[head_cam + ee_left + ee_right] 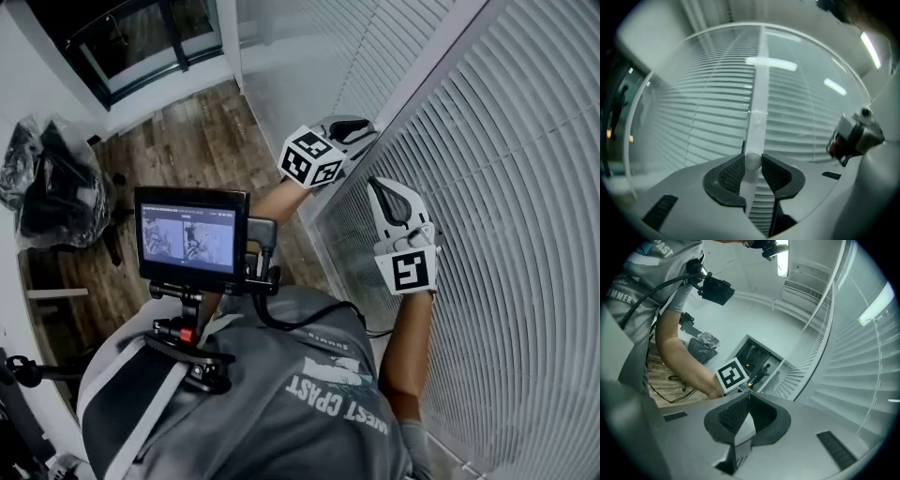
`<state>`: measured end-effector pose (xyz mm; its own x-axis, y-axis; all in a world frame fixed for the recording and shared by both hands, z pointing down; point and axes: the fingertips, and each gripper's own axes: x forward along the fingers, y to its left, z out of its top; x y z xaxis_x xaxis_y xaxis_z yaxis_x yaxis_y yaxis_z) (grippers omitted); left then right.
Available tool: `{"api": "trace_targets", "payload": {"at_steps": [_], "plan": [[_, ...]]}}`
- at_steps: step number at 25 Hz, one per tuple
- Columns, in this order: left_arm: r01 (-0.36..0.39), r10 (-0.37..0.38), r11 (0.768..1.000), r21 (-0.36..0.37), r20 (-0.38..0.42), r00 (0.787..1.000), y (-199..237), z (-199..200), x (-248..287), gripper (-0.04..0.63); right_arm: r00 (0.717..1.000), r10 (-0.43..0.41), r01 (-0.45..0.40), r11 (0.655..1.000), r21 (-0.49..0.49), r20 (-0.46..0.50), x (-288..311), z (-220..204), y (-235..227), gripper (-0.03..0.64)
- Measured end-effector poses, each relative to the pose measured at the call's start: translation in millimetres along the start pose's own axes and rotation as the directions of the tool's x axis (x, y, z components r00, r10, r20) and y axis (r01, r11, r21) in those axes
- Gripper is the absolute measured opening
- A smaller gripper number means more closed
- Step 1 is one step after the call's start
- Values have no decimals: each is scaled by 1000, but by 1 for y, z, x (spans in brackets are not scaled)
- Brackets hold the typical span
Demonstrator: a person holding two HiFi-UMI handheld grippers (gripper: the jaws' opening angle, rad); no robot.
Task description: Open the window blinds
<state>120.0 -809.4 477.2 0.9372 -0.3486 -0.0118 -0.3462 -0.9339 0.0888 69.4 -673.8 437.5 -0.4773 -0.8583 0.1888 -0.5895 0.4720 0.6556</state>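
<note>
Nearest, the right gripper [749, 397] hovers just beside the window blinds [525, 244], its fingers closed together with nothing between them. Farther along the blinds, the left gripper [753, 161] has its fingers clamped on the pale tilt wand [758, 112], which hangs in front of them.

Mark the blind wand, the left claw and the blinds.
wand [757, 112]: left gripper view, on its shaft above the claw.
left claw [753, 160]: left gripper view, between its tips, closed on the wand's knob.
blinds [525, 281]: head view, on slats at the picture's right.
</note>
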Motion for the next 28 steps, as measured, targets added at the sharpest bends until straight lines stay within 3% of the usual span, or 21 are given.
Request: {"api": "trace_targets", "payload": {"at_steps": [1, 2, 4, 6, 7, 8, 9, 10, 11, 12, 13, 14, 16, 19, 20, 21, 22, 23, 25, 27, 28], "plan": [[21, -17, 990, -142, 30, 999, 2, 1, -1, 117, 1000, -1, 1, 1000, 3, 0, 0, 0, 0, 2], [43, -28, 961, -273, 59, 998, 4, 0, -1, 117, 1000, -1, 1, 1000, 5, -1, 0, -1, 0, 2], [88, -35, 864, -497, 115, 993, 10, -3, -3, 117, 1000, 0, 0, 1000, 7, -1, 1, -2, 1, 2], [141, -39, 763, -630, 173, 984, 12, -3, -2, 118, 1000, 1, -1, 1000, 11, -4, 1, -3, 3, 2], [160, -45, 747, -645, 191, 981, 10, -2, -2, 118, 1000, 2, -2, 1000, 12, -6, 1, -4, 3, 2], [155, -50, 774, -614, 184, 982, 8, -1, -1, 120, 1000, 2, -2, 1000, 13, -7, 1, -4, 3, 2], [123, -51, 841, -526, 149, 987, 6, -2, -1, 120, 1000, 3, -3, 1000, 14, -6, 1, -4, 4, 2], [69, -36, 925, -373, 94, 995, 3, -3, -1, 121, 1000, 3, -3, 1000, 14, -4, 0, -4, 4, 2], [5, 0, 986, -164, 33, 999, 2, -4, -2, 141, 1000, 4, -3, 1000, 15, -1, 0, -4, 4, 2], [-51, 52, 996, 68, -19, 998, 1, -4, -4, 161, 1000, 4, -4, 1000, 16, 0, -1, -4, 4, 2], [-87, 107, 955, 284, -56, 993, 0, -5, -5, 169, 1000, 5, -5, 1000, 17, 0, -2, -5, 5, 2], [-101, 154, 882, 460, -80, 985, -1, -5, -5, 169, 1000, 7, -7, 1000, 18, -2, -2, -5, 5, 2], [-84, 208, 730, 678, -104, 972, -5, -5, -2, 169, 1000, 10, -10, 1000, 18, -4, -1, -5, 5, 2], [-47, 237, 575, 817, -111, 965, -11, -6, 5, 167, 1000, 16, -16, 1000, 21, -7, 2, -5, 6, 2], [-41, 243, 541, 840, -109, 964, -13, -6, 7, 156, 1000, 17, -17, 1000, 21, -6, 3, -4, 7, 2], [-40, 244, 534, 845, -109, 964, -14, -6, 8, 130, 1000, 18, -18, 1000, 22, -4, 3, -4, 7, 2], [-44, 236, 563, 825, -110, 965, -14, -6, 8, 130, 1000, 18, -18, 1000, 23, 0, 3, -3, 7, 2], [-52, 220, 623, 780, -110, 969, -13, -6, 7, 129, 1000, 18, -18, 1000, 23, 3, 3, -2, 8, 2], [-71, 173, 777, 626, -104, 979, -10, -4, 5, 129, 1000, 19, -19, 1000, 22, 6, 3, -1, 8, 2], [-71, 107, 921, 382, -74, 991, -6, 0, 4, 127, 1000, 19, -19, 1000, 24, 8, 2, 0, 8, 2], [-57, 69, 972, 226, -46, 997, -4, 2, 3, 127, 1000, 19, -19, 1000, 25, 8, 2, 0, 7, 2]]}}
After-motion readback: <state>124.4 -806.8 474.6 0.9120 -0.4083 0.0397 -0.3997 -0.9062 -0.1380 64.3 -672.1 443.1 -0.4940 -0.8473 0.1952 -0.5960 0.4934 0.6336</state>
